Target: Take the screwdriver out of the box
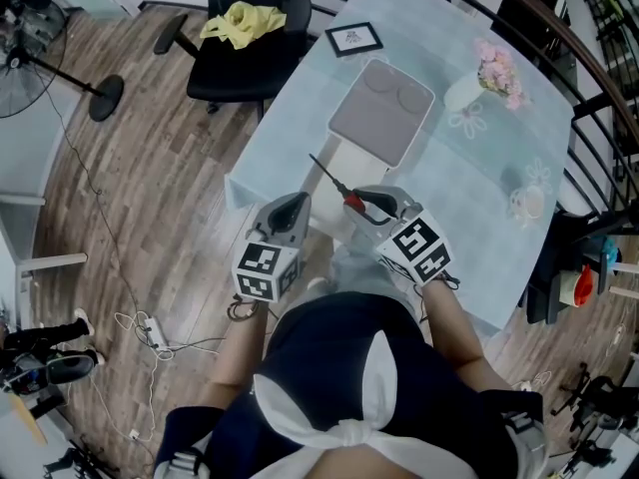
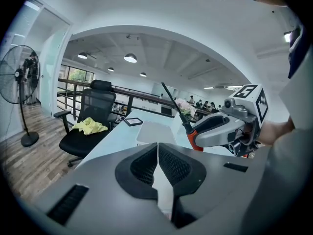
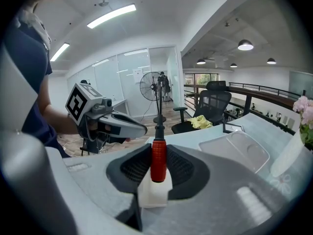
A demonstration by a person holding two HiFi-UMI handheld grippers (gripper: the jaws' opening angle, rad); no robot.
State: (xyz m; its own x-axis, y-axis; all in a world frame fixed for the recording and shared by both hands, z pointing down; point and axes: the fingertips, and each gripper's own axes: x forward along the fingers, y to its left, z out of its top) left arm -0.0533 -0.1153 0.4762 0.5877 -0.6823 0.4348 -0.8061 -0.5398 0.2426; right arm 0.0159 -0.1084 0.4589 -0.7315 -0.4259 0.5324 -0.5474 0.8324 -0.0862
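The screwdriver [image 1: 349, 201] has a red handle and a thin dark shaft that points up and away to the left. My right gripper [image 1: 361, 204] is shut on the red handle [image 3: 158, 159] and holds it above the white box [image 1: 339, 160], whose grey lid [image 1: 382, 113] lies open behind it. The left gripper view shows the screwdriver [image 2: 191, 137] sticking out of the right gripper's jaws. My left gripper [image 1: 297, 204] hovers just left of the box, jaws shut [image 2: 157, 148] with nothing between them. Part of the white box [image 3: 153, 196] shows under the right jaws.
A pale blue table [image 1: 300, 98] carries a framed picture [image 1: 353, 38], a white vase of pink flowers [image 1: 489, 73] and a small cup [image 1: 529, 203]. A black office chair with a yellow cloth [image 1: 242, 23] stands at the table's left, with a standing fan [image 1: 95, 93] and floor cables [image 1: 150, 332] beyond.
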